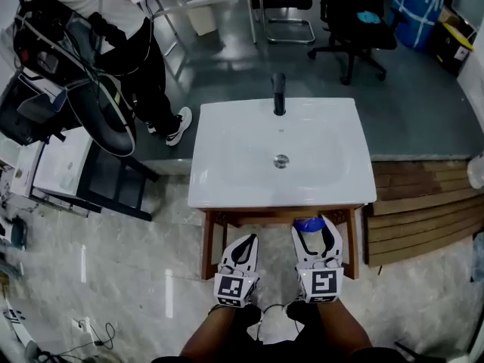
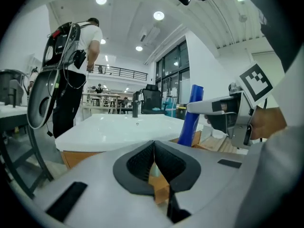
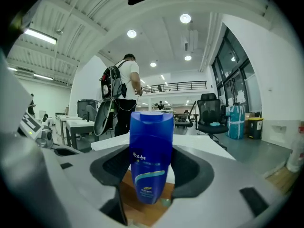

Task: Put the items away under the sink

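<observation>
A white sink sits on a wooden stand right in front of me, its front edge just beyond both grippers. My right gripper is shut on an upright blue bottle with a flip cap. In the right gripper view the bottle fills the gap between the dark pads. My left gripper is beside it, to the left, with nothing in it. In the left gripper view its pads meet, and the blue bottle and the right gripper show at the right.
A black faucet stands at the sink's far edge. A person with a backpack stands at the far left by a black rack. Wooden planks lie to the right of the stand. Office chairs are behind.
</observation>
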{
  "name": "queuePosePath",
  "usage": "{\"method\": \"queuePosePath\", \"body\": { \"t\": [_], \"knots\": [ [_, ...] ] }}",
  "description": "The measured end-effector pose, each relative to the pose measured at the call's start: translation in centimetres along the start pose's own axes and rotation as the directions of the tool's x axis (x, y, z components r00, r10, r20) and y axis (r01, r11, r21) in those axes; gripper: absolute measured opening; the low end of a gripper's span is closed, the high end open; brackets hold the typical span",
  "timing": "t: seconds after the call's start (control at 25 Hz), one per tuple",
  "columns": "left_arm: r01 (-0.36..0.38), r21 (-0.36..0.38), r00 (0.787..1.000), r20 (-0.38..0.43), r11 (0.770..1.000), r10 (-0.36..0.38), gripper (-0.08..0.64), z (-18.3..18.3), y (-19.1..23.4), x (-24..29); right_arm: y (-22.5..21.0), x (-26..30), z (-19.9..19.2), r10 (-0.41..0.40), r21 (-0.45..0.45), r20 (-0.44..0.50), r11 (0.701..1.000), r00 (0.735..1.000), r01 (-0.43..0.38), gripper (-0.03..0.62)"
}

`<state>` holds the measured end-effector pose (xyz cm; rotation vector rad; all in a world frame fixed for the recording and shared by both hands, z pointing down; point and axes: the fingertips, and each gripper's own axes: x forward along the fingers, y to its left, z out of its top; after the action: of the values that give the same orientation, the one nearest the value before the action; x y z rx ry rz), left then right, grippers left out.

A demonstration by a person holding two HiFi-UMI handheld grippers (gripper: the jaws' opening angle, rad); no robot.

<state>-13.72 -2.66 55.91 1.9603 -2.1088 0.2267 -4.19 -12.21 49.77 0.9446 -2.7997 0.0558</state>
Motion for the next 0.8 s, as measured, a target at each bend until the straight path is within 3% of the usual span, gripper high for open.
{"method": "queuePosePath", "body": {
  "t": [0.2,0.48,0.8],
  "knots": [
    [-0.015,0.001,1.000,0.004,1.000,0.015,0.021,-7.1,1.9,2.2,1.9,1.0,-6.0,0.029,0.017,-0.012,0.999,0.999,-0.029,0.273],
    [-0.023,0.012,0.996,0.081,1.000,0.022,0.021,-16.4,4.8,6.4,3.4,3.8,-16.8,0.015,0.001,-0.007,1.000,1.000,-0.015,0.272],
    [-0.030,0.032,0.992,0.125,0.999,0.025,0.022,-27.1,6.9,10.8,4.7,8.3,-27.1,-0.012,-0.019,0.081,1.000,0.997,0.013,0.273]
  ]
}}
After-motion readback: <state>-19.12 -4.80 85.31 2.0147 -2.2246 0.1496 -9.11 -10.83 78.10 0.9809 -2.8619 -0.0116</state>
